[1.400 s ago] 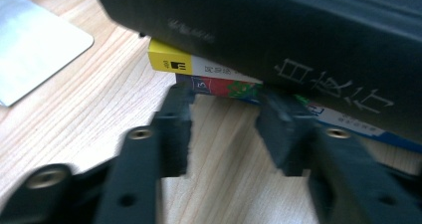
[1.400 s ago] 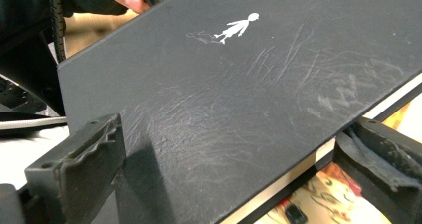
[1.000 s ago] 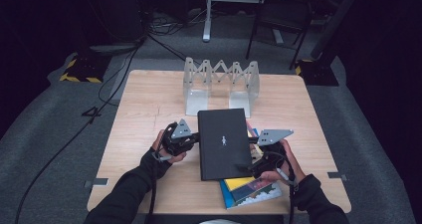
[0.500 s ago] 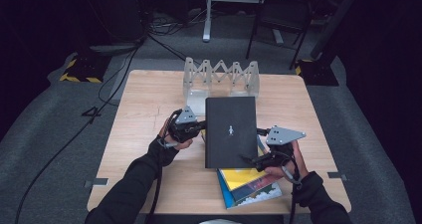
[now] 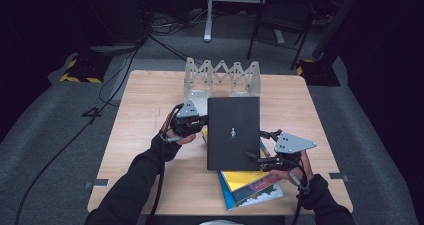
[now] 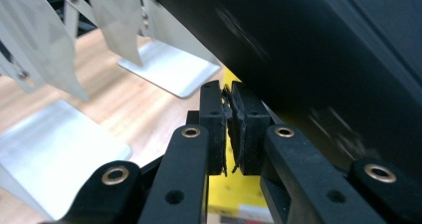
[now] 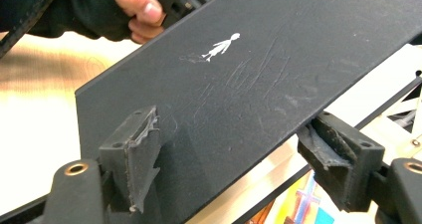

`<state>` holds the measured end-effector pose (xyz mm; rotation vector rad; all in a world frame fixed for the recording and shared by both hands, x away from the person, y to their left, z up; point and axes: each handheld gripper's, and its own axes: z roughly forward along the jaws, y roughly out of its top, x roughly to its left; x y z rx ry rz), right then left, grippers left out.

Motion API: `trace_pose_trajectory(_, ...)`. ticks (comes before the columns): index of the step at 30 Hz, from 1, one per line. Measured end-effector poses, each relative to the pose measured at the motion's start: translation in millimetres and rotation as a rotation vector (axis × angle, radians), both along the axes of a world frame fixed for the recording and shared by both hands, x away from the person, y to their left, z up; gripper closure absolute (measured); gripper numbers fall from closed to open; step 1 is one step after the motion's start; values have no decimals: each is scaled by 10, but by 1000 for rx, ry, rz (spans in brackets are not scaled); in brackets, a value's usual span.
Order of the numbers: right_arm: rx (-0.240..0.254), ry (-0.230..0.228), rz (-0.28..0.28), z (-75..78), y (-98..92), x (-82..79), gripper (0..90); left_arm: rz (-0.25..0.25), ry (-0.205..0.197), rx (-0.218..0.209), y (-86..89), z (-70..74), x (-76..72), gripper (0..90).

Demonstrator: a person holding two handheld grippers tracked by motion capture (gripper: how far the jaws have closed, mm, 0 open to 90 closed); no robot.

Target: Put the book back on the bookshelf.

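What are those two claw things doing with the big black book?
A person holds a two-jaw gripper in each hand over a wooden table. The left gripper pinches the edge of the flat black book with a small white figure on it. The right gripper has the book's other edge between its wide jaws, which have just been closing. The book is raised above a stack of colourful books, near a white zigzag rack.

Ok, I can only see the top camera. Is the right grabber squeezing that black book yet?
Observer: Not quite. In the right gripper view, the right gripper has its jaws wide apart with the black book between them. They have just been closing a little.
Operator: And the left grabber?
Observer: In the left gripper view, the left gripper has its pads almost together, right under the book's edge. I can't tell if they pinch the cover.
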<state>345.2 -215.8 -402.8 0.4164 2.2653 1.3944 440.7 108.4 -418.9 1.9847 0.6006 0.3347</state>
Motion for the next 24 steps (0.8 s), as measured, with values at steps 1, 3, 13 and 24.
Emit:
trace_pose_trajectory(1,-6,-3,-4,-2,1,-3,249,-2,-7,12,-8,41,13,848)
trace_pose_trajectory(3,-8,-20,-20,-3,5,-15,265,0,-10,11,-32,114,24,851)
trace_pose_trajectory(13,15,-85,-80,58,-55,9,384,65,-35,63,-154,336,-7,894)
trace_pose_trajectory(24,90,-114,-79,154,-192,32,532,57,-125,49,-189,469,-207,894)
